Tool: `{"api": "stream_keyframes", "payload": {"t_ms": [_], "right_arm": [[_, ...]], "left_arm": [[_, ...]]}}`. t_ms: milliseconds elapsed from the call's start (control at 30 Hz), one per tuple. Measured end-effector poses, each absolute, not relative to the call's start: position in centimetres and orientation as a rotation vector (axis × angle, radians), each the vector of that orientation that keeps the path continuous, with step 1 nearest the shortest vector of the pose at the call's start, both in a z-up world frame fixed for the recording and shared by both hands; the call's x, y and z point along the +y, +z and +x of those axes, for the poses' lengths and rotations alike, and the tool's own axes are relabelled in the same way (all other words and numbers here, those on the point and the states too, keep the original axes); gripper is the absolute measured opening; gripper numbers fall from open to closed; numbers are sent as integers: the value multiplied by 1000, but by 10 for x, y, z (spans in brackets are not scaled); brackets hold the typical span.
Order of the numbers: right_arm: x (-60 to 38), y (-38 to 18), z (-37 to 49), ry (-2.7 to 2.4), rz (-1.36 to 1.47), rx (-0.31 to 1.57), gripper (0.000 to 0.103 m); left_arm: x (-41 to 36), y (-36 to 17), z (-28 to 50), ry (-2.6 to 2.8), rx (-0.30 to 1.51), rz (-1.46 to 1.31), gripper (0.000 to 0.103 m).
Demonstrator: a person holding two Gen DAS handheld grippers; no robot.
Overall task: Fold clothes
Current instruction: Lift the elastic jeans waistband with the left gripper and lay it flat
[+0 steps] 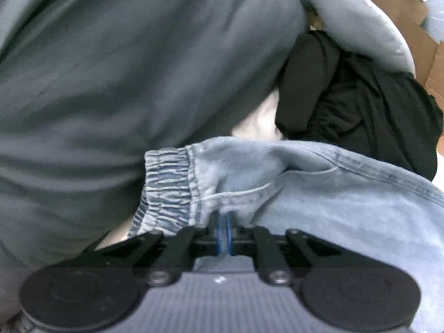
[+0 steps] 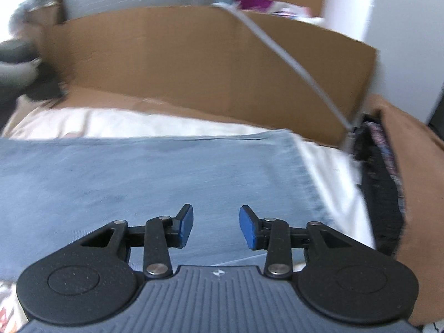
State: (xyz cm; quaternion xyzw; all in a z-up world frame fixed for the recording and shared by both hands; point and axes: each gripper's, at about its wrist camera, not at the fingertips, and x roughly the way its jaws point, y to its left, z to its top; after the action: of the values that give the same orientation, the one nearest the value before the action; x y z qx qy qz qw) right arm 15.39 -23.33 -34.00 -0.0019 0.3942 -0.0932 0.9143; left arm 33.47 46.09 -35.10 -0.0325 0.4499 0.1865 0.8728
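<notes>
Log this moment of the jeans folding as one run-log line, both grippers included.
step: folding jeans | left gripper: shut on jeans by the elastic waistband | right gripper: open, nothing between pads, over jeans leg | nearby: cardboard box

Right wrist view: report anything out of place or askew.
A grey cable droops slantwise across the cardboard box wall, down to beside the jeans' hem. Odd near laundry; it could snag. The jeans lie flat.

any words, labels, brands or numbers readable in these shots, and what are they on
None can be read.
Small white mark on the left gripper body: a symbol, no letters.
Same mark on the right gripper.
Purple and white printed item behind the cardboard box: too blurred to read.
Jeans: no visible label.
</notes>
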Motion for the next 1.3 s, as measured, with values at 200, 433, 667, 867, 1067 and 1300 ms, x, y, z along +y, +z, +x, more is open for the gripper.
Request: {"api": "stream_keyframes", "payload": {"t_ms": [200,433,667,867,1067,1300], "right_arm": [[-210,-351,152,-110,-13,872,49],[-203,-372,155,-89,-17,989,50],[-210,-378,146,-104,40,1024,50],[-207,-375,145,-91,20,1004,50],[-204,-375,143,-100,-19,986,50],[-203,-374,144,-98,-13,991,50]], "left_arm": [[473,-366,358,410,965,-82,3],[486,-377,377,383,1032,-115,3],[482,-338,359,297,1032,-85,3],[484,-330,330,271,1024,-84,8],[501,-352,331,308,1068,-75,6],[512,-368,350,331,1121,-52,5]]}}
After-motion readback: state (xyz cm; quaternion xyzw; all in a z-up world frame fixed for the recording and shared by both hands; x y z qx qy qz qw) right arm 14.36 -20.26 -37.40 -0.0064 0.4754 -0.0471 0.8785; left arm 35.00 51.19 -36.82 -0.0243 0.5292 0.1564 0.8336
